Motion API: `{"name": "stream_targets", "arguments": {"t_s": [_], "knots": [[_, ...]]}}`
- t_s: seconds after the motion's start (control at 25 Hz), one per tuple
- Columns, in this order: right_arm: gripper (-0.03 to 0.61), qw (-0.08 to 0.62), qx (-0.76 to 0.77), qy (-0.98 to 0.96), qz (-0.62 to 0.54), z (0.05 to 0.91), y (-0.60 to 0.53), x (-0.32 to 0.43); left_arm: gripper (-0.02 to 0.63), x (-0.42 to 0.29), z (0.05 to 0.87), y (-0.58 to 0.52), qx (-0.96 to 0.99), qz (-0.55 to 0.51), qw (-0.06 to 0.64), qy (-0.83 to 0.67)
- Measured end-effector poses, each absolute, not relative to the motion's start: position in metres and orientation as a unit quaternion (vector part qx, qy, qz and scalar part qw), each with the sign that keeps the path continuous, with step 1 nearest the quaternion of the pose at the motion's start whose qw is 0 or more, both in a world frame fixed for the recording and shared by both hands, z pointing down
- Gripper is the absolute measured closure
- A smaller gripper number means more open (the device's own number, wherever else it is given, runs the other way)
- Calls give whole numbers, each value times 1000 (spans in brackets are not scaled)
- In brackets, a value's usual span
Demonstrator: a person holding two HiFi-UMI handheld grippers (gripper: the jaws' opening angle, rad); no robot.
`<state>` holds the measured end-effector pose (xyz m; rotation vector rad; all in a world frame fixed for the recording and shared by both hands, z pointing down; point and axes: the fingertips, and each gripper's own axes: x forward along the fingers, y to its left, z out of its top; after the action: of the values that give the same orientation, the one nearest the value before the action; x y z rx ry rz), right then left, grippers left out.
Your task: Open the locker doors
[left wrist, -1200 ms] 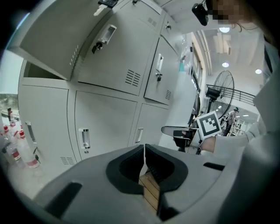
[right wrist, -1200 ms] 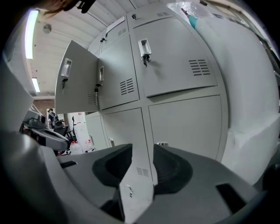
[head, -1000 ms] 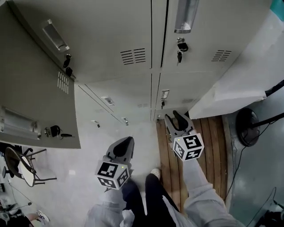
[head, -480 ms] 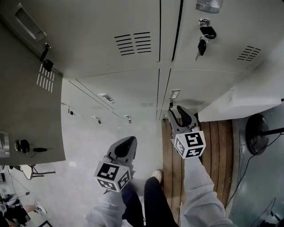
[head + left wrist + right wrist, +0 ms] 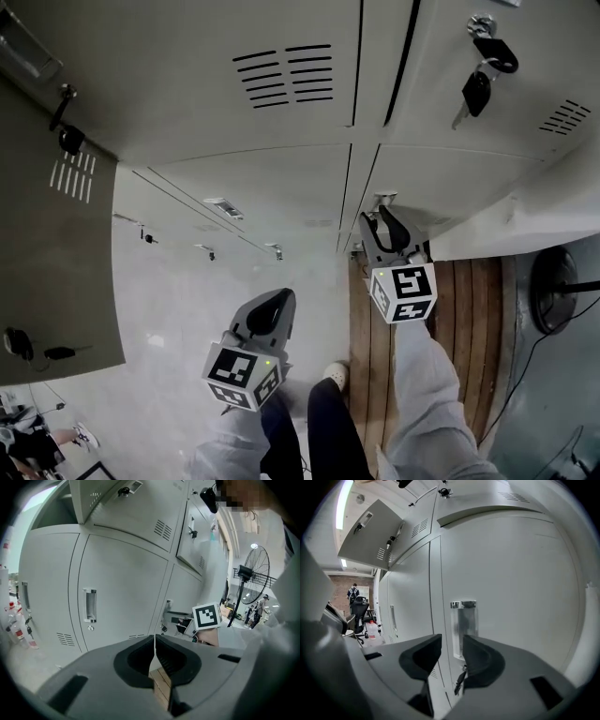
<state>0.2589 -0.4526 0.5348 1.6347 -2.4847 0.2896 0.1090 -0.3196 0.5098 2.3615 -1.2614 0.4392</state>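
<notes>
A bank of grey steel lockers [image 5: 281,122] fills the head view, one upper door [image 5: 56,244] swung wide at the left while the lower right-hand locker door [image 5: 450,183] stands shut. The right gripper [image 5: 382,223], its jaws spread a little and holding nothing, is lined up on that door's recessed chrome handle [image 5: 463,627], which shows just beyond the gap between the jaws. The left gripper [image 5: 277,302] hangs lower and well clear of the doors, jaws pressed together and empty.

To open this door cleanly, the right gripper would likely need to go straight in until one jaw seats inside the recess, close on the handle's lip, then pull along the door's arc, not straight back. A small key [image 5: 459,681] hanging just under the handle looks liable to snag a jaw; whether the lock is turned cannot be told. A larger bunch of keys [image 5: 476,86] dangles from the shut upper right locker.

As for contents, no view looks into any compartment, open or shut, so what the lockers hold cannot be said.
</notes>
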Motion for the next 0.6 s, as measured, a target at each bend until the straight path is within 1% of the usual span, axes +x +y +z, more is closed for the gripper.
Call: {"name": "stream_targets", "arguments": {"t_s": [0.28,0.6], "knots": [[443,79,548,-828,93,533,-464,250,598,110,511,-318,851,156,217,-452],[443,84,551,-826,86,534,-453,249,598,111,513,-312,852,154,224,-448]]}}
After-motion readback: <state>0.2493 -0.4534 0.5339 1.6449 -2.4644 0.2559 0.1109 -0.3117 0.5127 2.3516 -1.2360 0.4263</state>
